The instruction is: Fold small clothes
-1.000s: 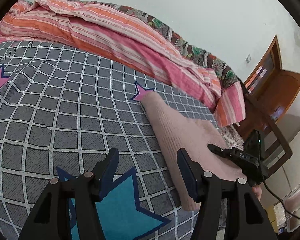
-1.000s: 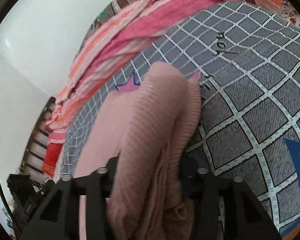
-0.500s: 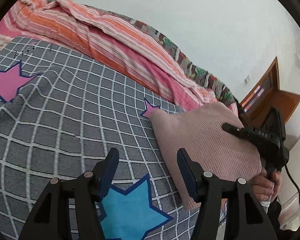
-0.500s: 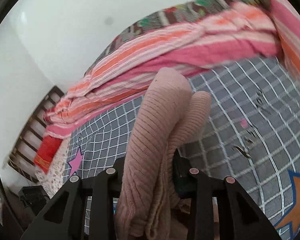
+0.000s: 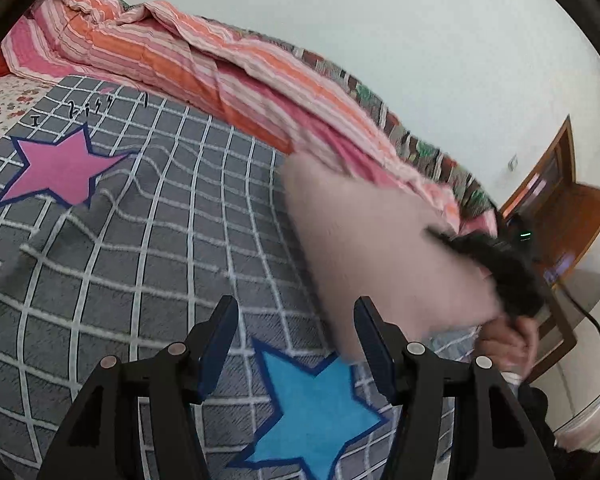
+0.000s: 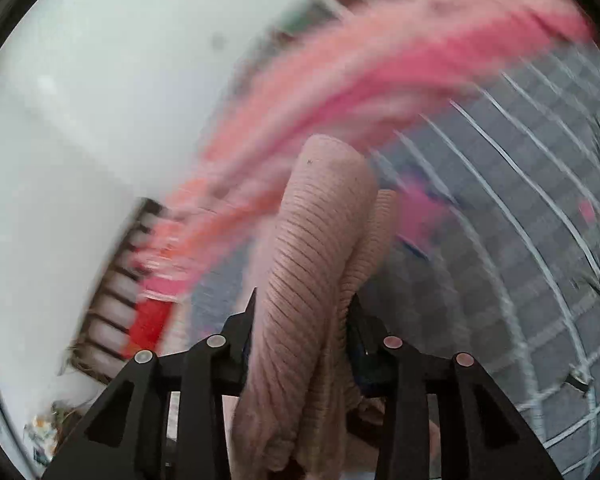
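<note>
Left wrist view first, biggest stuff down to smallest. The grey checked bedspread (image 5: 148, 248) fills most of what I'm seeing, with a striped pink and orange quilt (image 5: 228, 68) bunched along its far side against the wall. Printed on the bedspread are a pink star (image 5: 58, 170) off to the left and a blue star (image 5: 312, 404) right under my left gripper (image 5: 296, 340). That gripper's fingers are spread wide with nothing between them, hovering over the blue star.

The folded pink sweater (image 5: 364, 248) is ahead and to the right of the left gripper, not touching it. It's blurry here, but I can see the right gripper (image 5: 496, 264) clamped on its right side, with the hand (image 5: 508, 340) below it.

On the right wrist view the sweater (image 6: 312, 280) sits right between the fingers of the right gripper (image 6: 302, 312), pinched as a thick ribbed bundle that sticks out forward past the tips and bulges back toward the camera. The fingers are only as narrow as the bunched knit allows. Everything behind it is smeared, so I can only make out the quilt (image 6: 380, 68) and the bedspread (image 6: 520, 240) on the right. Can't tell whether the sweater's far end touches the bed.
</note>
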`<state>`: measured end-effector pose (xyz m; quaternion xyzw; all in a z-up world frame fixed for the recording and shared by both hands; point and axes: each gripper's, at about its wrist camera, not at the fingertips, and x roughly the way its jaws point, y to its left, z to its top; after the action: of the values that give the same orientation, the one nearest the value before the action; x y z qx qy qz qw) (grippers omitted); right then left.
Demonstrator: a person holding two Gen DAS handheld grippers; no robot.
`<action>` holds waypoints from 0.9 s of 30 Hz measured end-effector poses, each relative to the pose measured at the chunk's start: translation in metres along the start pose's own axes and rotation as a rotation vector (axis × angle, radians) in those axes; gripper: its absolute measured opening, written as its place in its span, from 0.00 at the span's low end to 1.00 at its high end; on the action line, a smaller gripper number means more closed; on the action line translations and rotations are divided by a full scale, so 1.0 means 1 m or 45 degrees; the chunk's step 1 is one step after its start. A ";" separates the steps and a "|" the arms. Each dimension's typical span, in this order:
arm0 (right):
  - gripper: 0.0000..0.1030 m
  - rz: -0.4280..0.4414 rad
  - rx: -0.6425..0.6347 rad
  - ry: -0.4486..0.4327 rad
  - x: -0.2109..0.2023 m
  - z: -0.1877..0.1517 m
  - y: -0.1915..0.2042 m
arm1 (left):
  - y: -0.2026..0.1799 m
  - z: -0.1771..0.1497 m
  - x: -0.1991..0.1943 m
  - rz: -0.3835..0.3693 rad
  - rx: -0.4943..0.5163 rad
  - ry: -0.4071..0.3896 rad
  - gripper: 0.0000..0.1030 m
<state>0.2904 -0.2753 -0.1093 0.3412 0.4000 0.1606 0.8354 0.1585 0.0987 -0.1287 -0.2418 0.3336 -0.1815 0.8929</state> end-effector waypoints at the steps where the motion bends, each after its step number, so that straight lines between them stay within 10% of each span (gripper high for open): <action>1: 0.37 -0.086 0.017 0.031 0.008 -0.004 -0.017 | -0.001 -0.004 0.002 0.009 0.017 0.010 0.56; 3: 0.37 -0.213 -0.028 0.027 0.010 -0.011 -0.033 | -0.004 -0.011 0.010 0.025 0.048 0.036 0.56; 17: 0.45 -0.208 -0.416 0.077 -0.037 -0.076 0.007 | -0.031 -0.016 0.043 0.002 0.060 0.084 0.56; 20: 0.08 -0.230 -0.480 0.080 -0.026 -0.079 0.011 | -0.039 -0.018 0.050 -0.013 0.070 0.105 0.56; 27: 0.06 -0.268 -0.514 -0.041 -0.046 -0.069 -0.002 | -0.058 -0.031 0.069 0.086 0.164 0.172 0.56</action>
<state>0.2077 -0.2708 -0.1157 0.1260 0.3798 0.1437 0.9051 0.1773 0.0082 -0.1527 -0.1599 0.3886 -0.1883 0.8877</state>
